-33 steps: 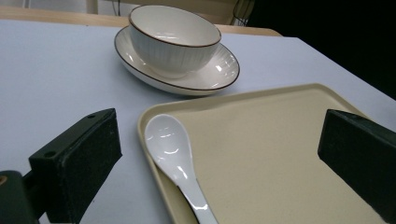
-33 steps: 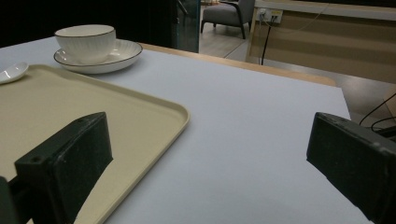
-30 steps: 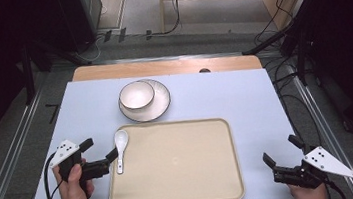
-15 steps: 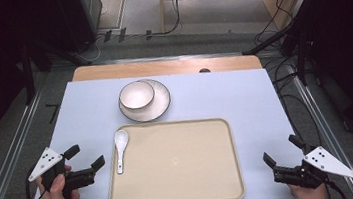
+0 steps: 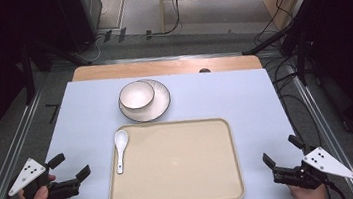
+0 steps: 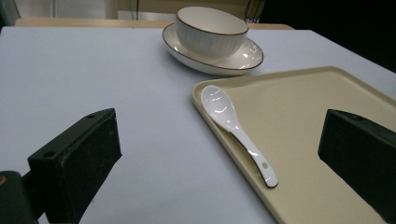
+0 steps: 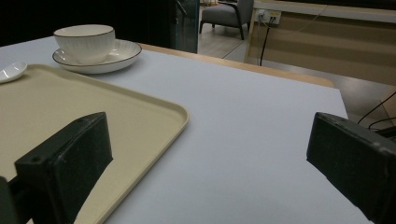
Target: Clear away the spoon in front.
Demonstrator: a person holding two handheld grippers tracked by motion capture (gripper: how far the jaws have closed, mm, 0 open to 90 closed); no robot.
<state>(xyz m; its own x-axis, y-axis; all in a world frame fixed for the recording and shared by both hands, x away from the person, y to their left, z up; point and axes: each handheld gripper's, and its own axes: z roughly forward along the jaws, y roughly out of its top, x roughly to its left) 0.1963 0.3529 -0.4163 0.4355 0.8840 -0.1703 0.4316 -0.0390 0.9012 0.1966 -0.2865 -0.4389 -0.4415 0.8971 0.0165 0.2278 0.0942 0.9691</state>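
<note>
Since your table (image 5: 245,101) carries a tray (image 5: 183,179) whose left rim props the spoon (image 5: 119,148), a careless nudge could tip it off; your left gripper (image 5: 69,167) and right gripper (image 5: 280,152) both gape, empty.

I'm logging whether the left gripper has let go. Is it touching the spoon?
Apart. In the high view the left gripper sits off the tray's left edge, bare table between its open fingers and the spoon.
</note>
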